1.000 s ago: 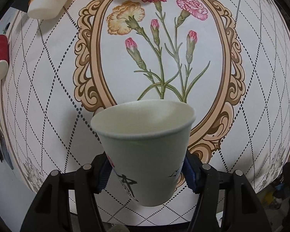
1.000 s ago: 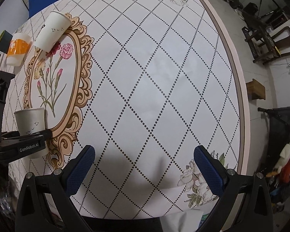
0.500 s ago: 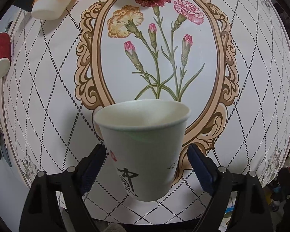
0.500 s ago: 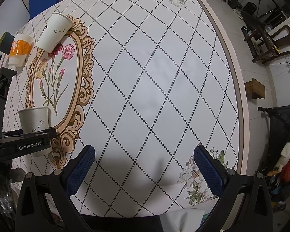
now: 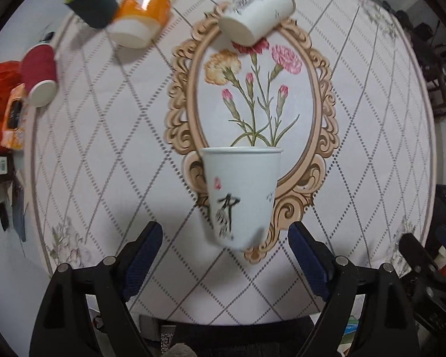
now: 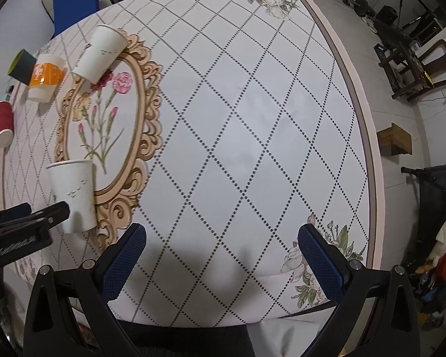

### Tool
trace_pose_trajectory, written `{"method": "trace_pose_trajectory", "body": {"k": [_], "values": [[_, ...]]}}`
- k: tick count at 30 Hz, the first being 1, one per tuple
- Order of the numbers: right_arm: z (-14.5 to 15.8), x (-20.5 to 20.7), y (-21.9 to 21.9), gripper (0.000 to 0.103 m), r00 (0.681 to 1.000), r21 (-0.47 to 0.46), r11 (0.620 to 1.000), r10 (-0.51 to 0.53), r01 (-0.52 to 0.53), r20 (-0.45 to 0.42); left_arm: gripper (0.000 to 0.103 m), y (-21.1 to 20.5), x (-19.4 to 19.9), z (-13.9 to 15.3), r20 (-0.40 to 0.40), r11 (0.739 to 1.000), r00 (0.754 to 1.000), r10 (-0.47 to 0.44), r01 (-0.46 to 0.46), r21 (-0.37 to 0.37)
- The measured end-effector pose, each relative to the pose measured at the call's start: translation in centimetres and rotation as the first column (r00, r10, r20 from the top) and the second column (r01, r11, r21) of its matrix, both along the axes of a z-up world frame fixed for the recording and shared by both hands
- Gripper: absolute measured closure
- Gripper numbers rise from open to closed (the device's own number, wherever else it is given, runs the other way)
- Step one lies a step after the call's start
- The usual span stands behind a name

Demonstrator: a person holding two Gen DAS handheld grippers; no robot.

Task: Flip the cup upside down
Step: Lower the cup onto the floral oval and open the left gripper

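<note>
Cup [image 5: 242,196]: white paper, ink-brush print, standing mouth-up on the tablecloth's oval frame [image 5: 321,136]
Left gripper [image 5: 225,250]: spread wide, clear of it
Right gripper [image 6: 221,250]: spread, nothing held
Blurred: cup's base

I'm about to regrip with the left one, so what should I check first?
1. Left hand-held gripper open, pads clear of the white cup: ok.
2. Cup flipped: not ok, its wide rim is on top.
3. Cup settled on the table: cannot tell, its lower part is blurred.
4. Right hand-held gripper open and empty: ok.
5. Far white cup well apart from it: ok.
</note>
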State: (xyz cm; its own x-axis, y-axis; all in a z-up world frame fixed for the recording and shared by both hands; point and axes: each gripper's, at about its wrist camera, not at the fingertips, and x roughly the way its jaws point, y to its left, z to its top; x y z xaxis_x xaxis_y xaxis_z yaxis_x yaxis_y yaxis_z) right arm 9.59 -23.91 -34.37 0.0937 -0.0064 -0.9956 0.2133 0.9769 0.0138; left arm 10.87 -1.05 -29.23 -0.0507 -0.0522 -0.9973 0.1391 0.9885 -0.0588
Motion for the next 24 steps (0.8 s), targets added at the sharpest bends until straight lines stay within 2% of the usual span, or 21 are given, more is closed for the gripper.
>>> {"method": "trace_pose_trajectory", "body": {"k": [5, 7, 8, 9, 12, 14, 18, 22, 24], "values": [[1.3, -0.9, 1.6, 0.000, 1.000, 0.015, 1.000, 0.022, -0.023, 0.018, 0.017, 1.2, -1.5, 3.3, 0.051, 1.000, 0.999, -0.002, 0.002, -0.005], [2.0, -1.4, 2.2, 0.000, 0.999, 0.023, 0.999, 0.030, -0.031, 0.027, 0.017, 0.8, -1.6, 3.1, 0.067, 1.000, 0.998, -0.004, 0.004, -0.013], [2.5, -1.7, 2.5, 0.000, 0.999, 0.026, 0.999, 0.034, -0.034, 0.033, 0.017, 1.1, -1.8, 3.6, 0.109, 0.999, 0.994, 0.025, -0.028, 0.025], [2.8, -1.8, 2.9, 0.000, 0.999, 0.027, 0.999, 0.035, -0.036, 0.036, 0.016, 1.3, -2.1, 4.1, 0.118, 0.999, 0.993, 0.023, -0.026, 0.020], [4.0, -2.7, 3.8, 0.000, 0.998, 0.029, 0.999, 0.040, -0.042, 0.052, 0.017, 2.2, -2.4, 4.3, 0.136, 1.000, 0.990, 0.024, -0.024, -0.002], [4.7, -3.1, 4.2, 0.000, 0.997, 0.028, 0.999, 0.038, -0.040, 0.060, 0.017, 2.6, -2.5, 4.4, 0.132, 0.999, 0.991, 0.031, -0.035, 0.032], [6.1, -3.7, 5.1, 0.000, 0.997, 0.022, 0.999, 0.032, -0.034, 0.073, 0.017, 4.2, -3.0, 5.6, 0.145, 0.999, 0.989, 0.037, -0.039, 0.010], [7.1, -3.7, 6.1, 0.000, 0.995, 0.027, 0.999, 0.037, -0.040, 0.090, 0.016, 6.5, -3.3, 6.6, 0.169, 0.996, 0.983, 0.074, -0.080, 0.032], [7.4, -3.3, 7.0, 0.000, 0.994, 0.017, 0.998, 0.064, -0.066, 0.091, 0.004, 8.3, -3.3, 6.6, 0.187, 0.991, 0.976, 0.111, -0.122, 0.051]]}}
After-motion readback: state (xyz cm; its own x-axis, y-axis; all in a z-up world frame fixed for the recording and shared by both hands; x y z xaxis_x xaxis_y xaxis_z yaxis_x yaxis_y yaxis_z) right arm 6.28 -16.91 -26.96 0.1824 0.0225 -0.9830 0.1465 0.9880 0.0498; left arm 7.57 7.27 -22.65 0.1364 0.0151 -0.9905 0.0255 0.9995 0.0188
